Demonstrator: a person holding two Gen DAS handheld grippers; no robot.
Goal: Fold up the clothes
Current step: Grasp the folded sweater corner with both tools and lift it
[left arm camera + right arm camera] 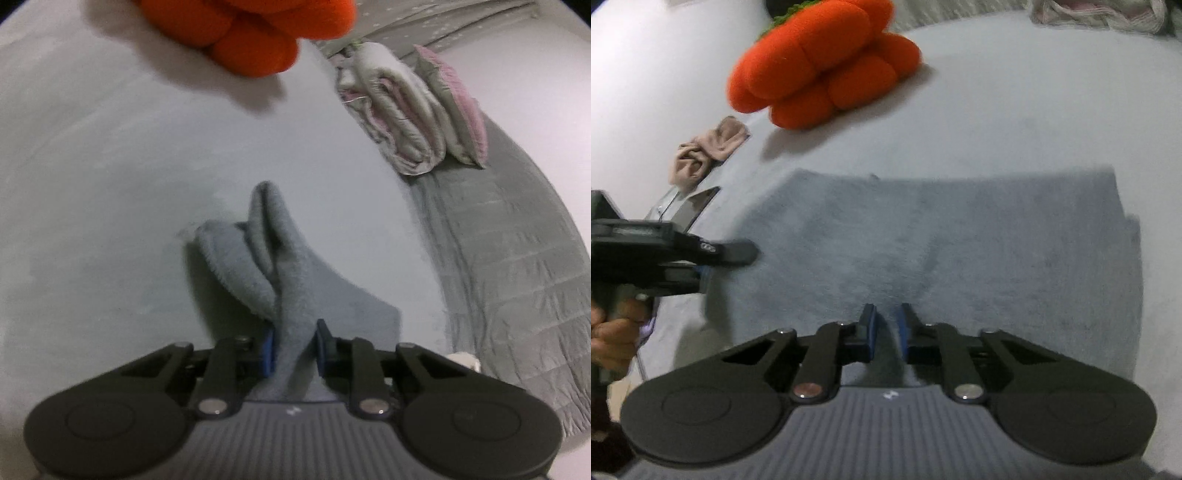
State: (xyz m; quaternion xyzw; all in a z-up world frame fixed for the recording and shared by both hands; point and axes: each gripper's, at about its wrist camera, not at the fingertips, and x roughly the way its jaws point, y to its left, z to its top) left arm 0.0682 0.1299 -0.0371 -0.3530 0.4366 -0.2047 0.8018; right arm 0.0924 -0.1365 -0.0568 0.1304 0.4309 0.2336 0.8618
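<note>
A grey-blue fleece garment (960,236) lies spread across the pale bed sheet (1015,110). My right gripper (886,325) is shut on a pinch of its near edge. In the left wrist view the same fleece (273,254) rises in bunched folds, and my left gripper (295,350) is shut on that fold between its blue pads (268,350). Seen from the right wrist, the left gripper (705,269) enters at the left and grips the garment's left edge, held by a hand (613,328).
An orange plush cushion (823,70) sits at the far side of the sheet. A small beige cloth (705,151) lies at the left edge. A rolled white-and-pink quilt (399,110) and a pillow (454,107) rest on a grey quilted cover (517,266) to the right.
</note>
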